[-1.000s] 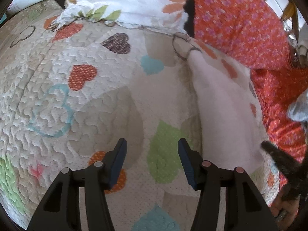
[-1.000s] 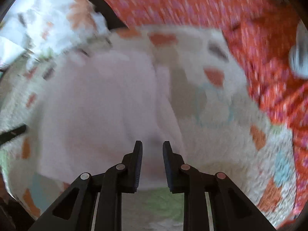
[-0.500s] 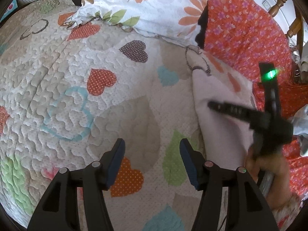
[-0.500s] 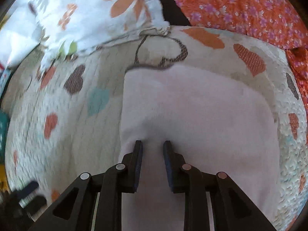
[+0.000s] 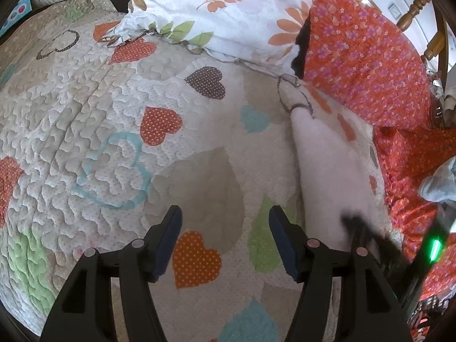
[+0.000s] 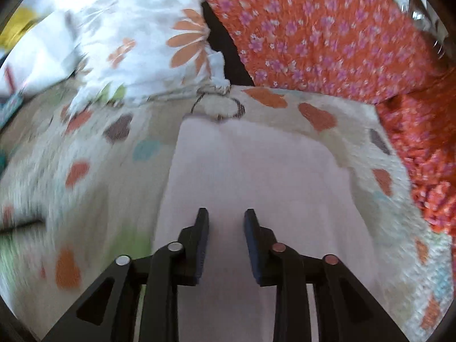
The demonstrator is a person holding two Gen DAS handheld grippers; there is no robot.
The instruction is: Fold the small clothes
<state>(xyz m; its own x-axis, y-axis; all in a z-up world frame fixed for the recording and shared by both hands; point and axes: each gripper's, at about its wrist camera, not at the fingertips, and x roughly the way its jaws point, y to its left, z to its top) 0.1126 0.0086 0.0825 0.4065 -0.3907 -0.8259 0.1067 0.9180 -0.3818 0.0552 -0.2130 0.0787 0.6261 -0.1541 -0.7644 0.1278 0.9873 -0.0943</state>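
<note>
A pale pink folded garment (image 6: pixel 256 171) lies flat on the heart-patterned quilt (image 5: pixel 114 131). In the left wrist view the same pink garment (image 5: pixel 327 171) lies to the right of my left gripper (image 5: pixel 225 213). That gripper hovers over bare quilt, its jaws opening with nothing between them. My right gripper (image 6: pixel 225 216) hangs over the near part of the garment, its jaws opening too, and no cloth is pinched between them. The right gripper (image 5: pixel 370 236) also shows as a dark blur with a green light at the lower right of the left wrist view.
A white pillow with orange flowers (image 5: pixel 216 8) lies at the quilt's far edge. An orange floral cushion (image 5: pixel 364 57) and matching fabric border the right side. A grey cloth (image 5: pixel 439 185) lies on the orange fabric. Wooden chair spindles (image 5: pixel 413 11) stand behind.
The right gripper swept across the pink garment and now sits lower at its near end, jaws wider apart. The left gripper's jaws also spread a little.
</note>
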